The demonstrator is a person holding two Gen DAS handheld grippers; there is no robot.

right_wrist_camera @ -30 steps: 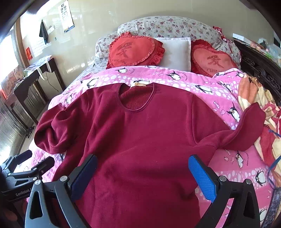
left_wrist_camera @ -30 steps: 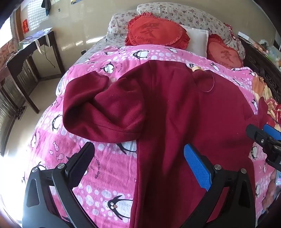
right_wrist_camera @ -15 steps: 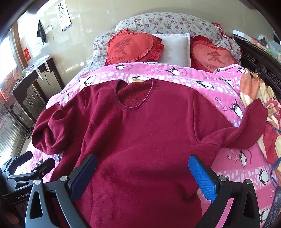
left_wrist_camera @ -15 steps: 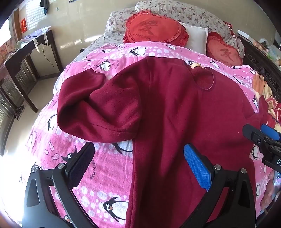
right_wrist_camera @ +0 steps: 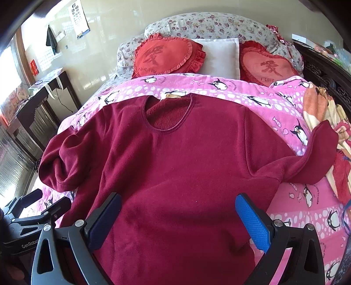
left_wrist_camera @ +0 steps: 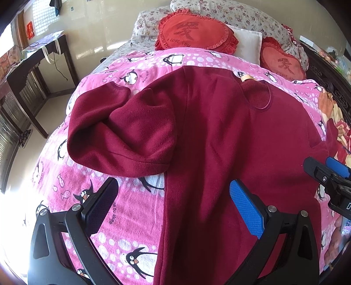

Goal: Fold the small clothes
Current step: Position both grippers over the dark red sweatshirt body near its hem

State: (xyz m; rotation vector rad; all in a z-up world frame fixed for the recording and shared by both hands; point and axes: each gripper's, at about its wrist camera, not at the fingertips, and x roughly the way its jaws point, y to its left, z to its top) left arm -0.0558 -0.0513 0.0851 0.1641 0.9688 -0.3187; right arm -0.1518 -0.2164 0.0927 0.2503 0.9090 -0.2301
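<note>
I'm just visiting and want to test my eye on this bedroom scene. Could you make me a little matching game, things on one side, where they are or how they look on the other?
Things:
1. maroon sweater
2. heart cushions
3. eye chart
4. left gripper

Descriptions:
A. hung on the wall
B. open, holding nothing
C. spread front-up on the penguin blanket
D. propped by the pillows at the head of the bed

Pairs: 1-C, 2-D, 3-A, 4-B

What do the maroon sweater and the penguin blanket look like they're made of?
Sweater: probably fleece, matte and fuzzy, with a napped lining showing inside the neckline. Blanket: likely soft plush or flannel, matte printed surface, slightly fuzzy; exact fibre can't be told.
</note>
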